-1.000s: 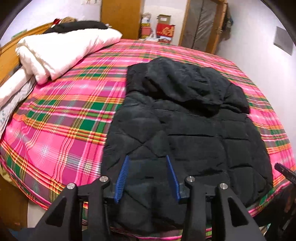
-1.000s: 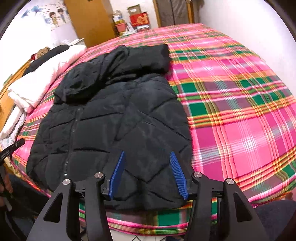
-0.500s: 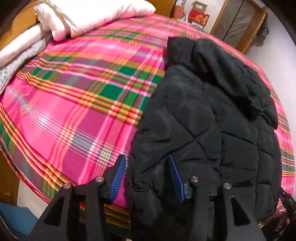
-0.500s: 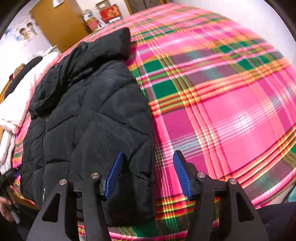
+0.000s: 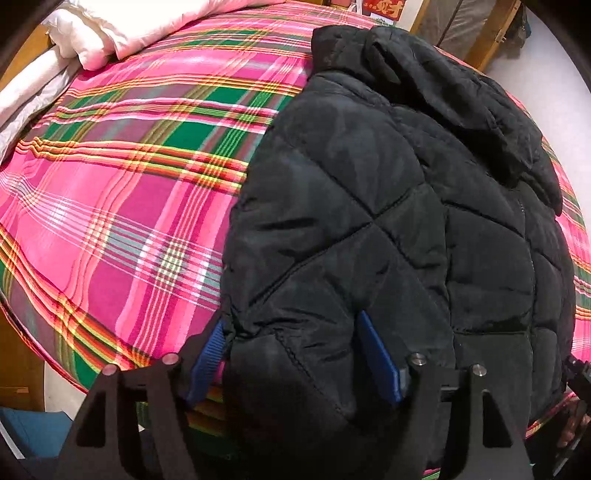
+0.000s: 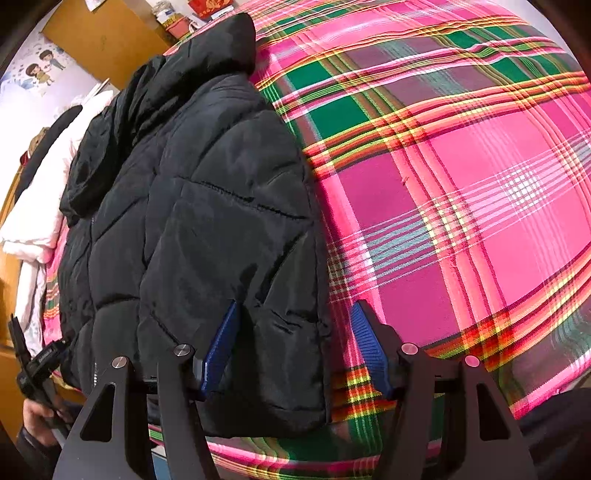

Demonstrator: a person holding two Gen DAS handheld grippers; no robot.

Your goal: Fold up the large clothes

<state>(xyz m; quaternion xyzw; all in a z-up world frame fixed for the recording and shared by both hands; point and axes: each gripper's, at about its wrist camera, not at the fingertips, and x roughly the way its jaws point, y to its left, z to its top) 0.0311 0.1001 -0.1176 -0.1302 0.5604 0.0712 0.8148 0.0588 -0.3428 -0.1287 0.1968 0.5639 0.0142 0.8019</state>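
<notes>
A black quilted jacket [image 5: 369,221] lies flat on your pink plaid bedspread [image 5: 122,192], hood toward the far doors, hem at the near edge. Your left gripper [image 5: 295,354] is opening astride one hem corner; your right gripper [image 6: 293,347] stands wide, straddling the other, neither pinching. White bedding [image 5: 122,26] is piled beyond.

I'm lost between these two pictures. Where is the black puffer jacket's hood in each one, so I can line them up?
Left wrist view: the hood lies at upper right, at the far end of the black puffer jacket.
Right wrist view: the hood lies at upper left, beside the white bedding.
Shared landmark: the pink plaid bedspread, left of the jacket in one view, right of it in the other.
</notes>
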